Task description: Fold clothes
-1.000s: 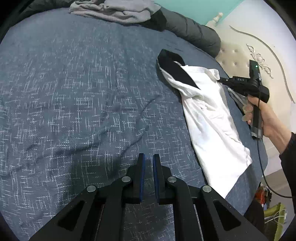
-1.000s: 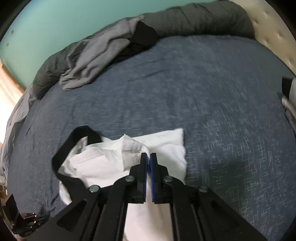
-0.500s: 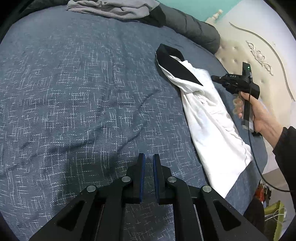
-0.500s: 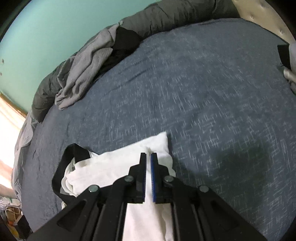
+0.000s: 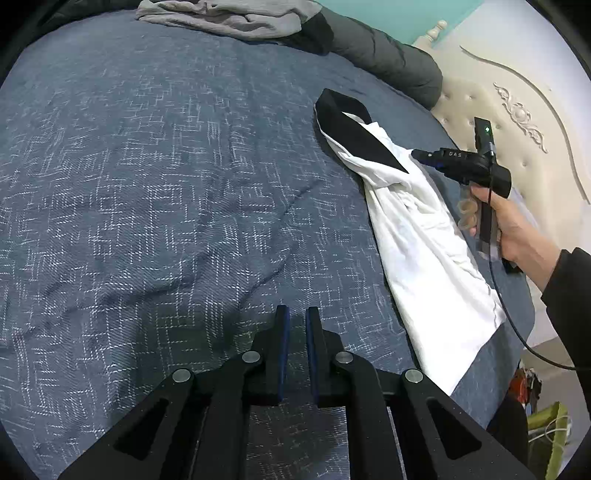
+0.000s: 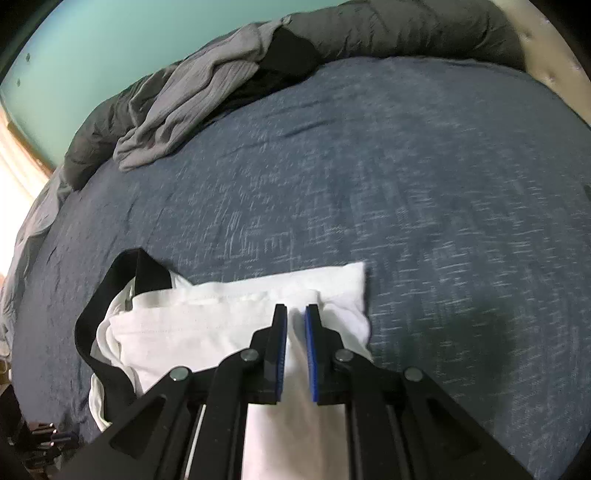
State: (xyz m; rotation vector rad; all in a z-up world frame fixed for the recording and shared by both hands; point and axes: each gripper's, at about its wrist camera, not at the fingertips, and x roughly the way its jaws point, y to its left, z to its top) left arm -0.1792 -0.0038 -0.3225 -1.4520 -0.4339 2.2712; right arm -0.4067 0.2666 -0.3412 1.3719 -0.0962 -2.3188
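A white garment (image 5: 424, 251) with a black band (image 5: 351, 129) at one end lies in a long strip on the right side of the blue bed cover (image 5: 147, 184). In the right wrist view my right gripper (image 6: 295, 308) hovers over the white garment's (image 6: 207, 321) folded corner. Its jaws are opening, and the pads do not press on the cloth. The black band (image 6: 88, 332) loops out to the left. In the left wrist view a hand (image 5: 517, 229) holds the right gripper (image 5: 417, 153) just over the cloth. My left gripper (image 5: 294, 310) hangs over bare cover, down to a thin slit and empty.
Crumpled grey clothes (image 5: 229, 14) and a dark rolled duvet (image 5: 388, 62) lie along the far edge of the bed. A cream padded headboard (image 5: 517, 103) stands to the right. The same grey clothes (image 6: 184, 103) lie at the back left in the right wrist view.
My right gripper let go of the raised fold of white cloth, which now lies flat, and its jaws parted as it sank a little. The left gripper stayed put.
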